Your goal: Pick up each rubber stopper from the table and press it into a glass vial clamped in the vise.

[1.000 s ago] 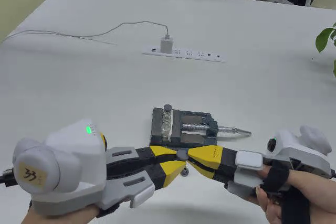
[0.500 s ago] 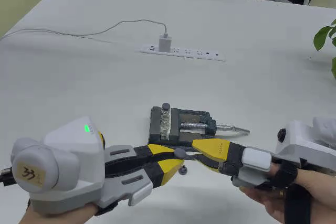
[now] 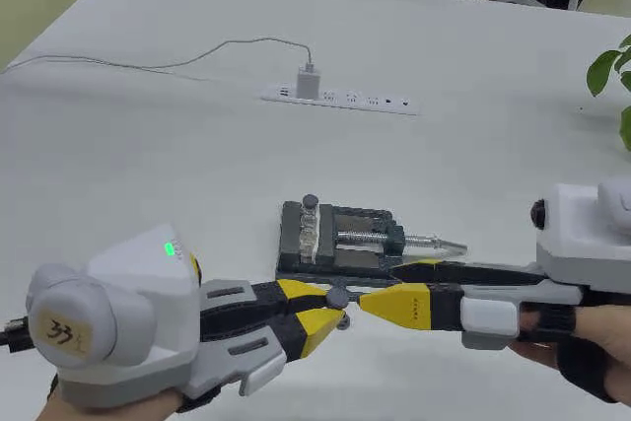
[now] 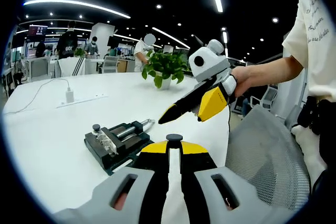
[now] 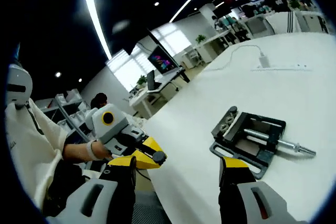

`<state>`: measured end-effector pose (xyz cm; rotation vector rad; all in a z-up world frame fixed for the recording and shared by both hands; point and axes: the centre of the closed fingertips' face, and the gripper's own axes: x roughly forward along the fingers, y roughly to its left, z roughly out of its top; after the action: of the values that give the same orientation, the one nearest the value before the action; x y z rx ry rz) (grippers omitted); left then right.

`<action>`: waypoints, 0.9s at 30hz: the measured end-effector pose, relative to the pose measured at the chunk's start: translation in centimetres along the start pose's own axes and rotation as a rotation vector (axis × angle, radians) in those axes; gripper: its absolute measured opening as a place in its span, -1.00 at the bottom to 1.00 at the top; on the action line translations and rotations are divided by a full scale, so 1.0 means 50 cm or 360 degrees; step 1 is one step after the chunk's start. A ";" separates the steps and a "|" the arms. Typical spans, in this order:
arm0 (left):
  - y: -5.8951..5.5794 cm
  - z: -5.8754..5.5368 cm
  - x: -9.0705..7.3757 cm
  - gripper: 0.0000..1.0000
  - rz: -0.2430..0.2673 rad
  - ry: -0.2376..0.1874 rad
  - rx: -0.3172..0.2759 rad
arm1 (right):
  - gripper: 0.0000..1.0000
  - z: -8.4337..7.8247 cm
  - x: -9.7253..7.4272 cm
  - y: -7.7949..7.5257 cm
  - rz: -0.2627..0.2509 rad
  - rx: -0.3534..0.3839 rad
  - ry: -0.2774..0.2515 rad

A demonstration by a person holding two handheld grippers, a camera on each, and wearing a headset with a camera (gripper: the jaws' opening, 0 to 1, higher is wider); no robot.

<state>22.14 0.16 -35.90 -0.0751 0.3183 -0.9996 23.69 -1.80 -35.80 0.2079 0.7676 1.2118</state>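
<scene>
The right gripper (image 3: 378,283) has let go of the rubber stopper (image 3: 337,296) and drawn back toward 3 o'clock. A second ago its yellow tips met the left gripper's at the stopper; now they sit just clear of it, and the jaws have spread apart. The right gripper view shows them wide open, with the vise (image 3: 365,244) between them.

The stopper stays pinched at the very tips of the left gripper (image 4: 174,149), jaws together on it, lifted off the table (image 3: 148,145). In the head view it hangs near the vise, at about 6 o'clock from it. So the handover looks finished, and the left gripper alone now carries the piece.

The glass vial (image 3: 312,234) is clamped at the 9 o'clock end of the vise, and a dark stopper already sits on its 12 o'clock end. I cannot tell whether an open mouth waits beside it.

The left gripper reaches in from 8 o'clock, low and nearly level. The right lies almost flat from 3 o'clock, pointing at the stopper.
</scene>
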 end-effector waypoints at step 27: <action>-0.034 -0.039 0.024 -0.94 -0.0123 0.0176 0.0171 | -0.53 -0.052 0.001 0.033 0.0083 -0.0984 0.0724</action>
<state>20.77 -1.59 -37.65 0.0661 0.3640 -1.0981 20.79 -1.80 -36.87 -0.5763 0.7373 1.5106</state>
